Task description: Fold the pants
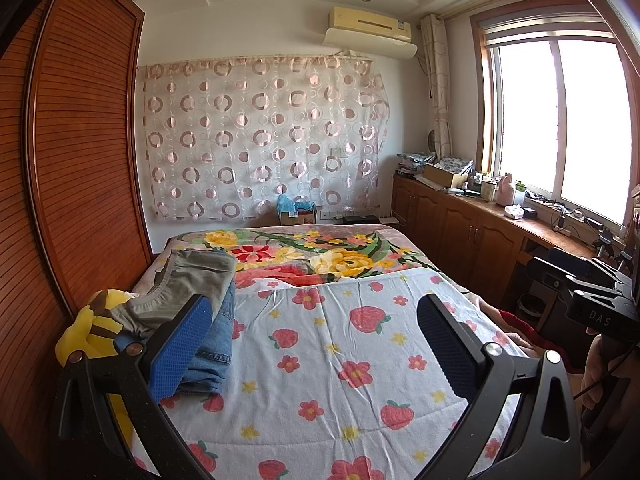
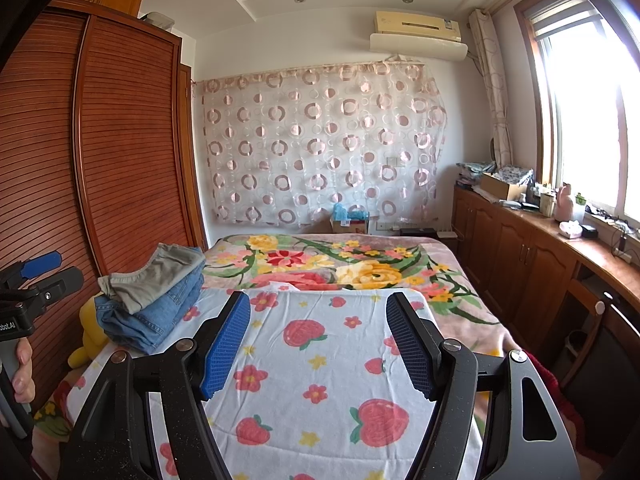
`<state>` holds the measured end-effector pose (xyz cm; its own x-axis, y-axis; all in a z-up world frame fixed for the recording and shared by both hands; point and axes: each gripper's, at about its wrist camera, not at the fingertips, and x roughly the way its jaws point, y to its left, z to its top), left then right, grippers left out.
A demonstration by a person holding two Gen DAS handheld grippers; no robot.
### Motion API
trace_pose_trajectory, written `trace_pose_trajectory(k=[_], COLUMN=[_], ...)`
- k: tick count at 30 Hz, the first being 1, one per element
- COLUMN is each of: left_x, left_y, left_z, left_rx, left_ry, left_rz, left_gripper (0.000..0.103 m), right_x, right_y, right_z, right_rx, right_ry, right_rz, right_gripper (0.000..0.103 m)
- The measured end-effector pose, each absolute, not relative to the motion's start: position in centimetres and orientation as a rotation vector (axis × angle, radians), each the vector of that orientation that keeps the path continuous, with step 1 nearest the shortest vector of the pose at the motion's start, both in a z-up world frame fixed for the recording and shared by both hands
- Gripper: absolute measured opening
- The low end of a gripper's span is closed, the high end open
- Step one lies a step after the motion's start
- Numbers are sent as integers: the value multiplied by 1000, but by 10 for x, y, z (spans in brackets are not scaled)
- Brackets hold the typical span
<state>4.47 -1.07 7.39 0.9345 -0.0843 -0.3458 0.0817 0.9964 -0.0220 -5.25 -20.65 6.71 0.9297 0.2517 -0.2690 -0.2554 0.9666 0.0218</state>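
Both tongs parted and empty: left tongs [image 1: 316,336] spread wide above the white strawberry-print sheet [image 1: 340,360], right tongs [image 2: 318,344] likewise released, gripping nothing. Over at the bed's left edge, just beside the brown slatted wardrobe [image 2: 120,152], a neat stack: folded grey-green elastic-waist pants [image 2: 160,276] lying on folded blue denim jeans [image 2: 152,312]. No unfolded pants anywhere in view. Looks like 2 pairs done and stacked; possibly finished, or waiting on another pair.
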Motion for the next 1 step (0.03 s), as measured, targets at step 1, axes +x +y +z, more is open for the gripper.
trace_pose_trajectory(k=[1], left_x=[45], left_y=[-11], left_z=[74], left_rx=[-8], left_ry=[354], left_rz=[-84], left_gripper=[102], right_x=[-52], right_y=[-207], right_z=[67], right_rx=[-15], right_ry=[273], right_rz=[260], right_gripper=[73])
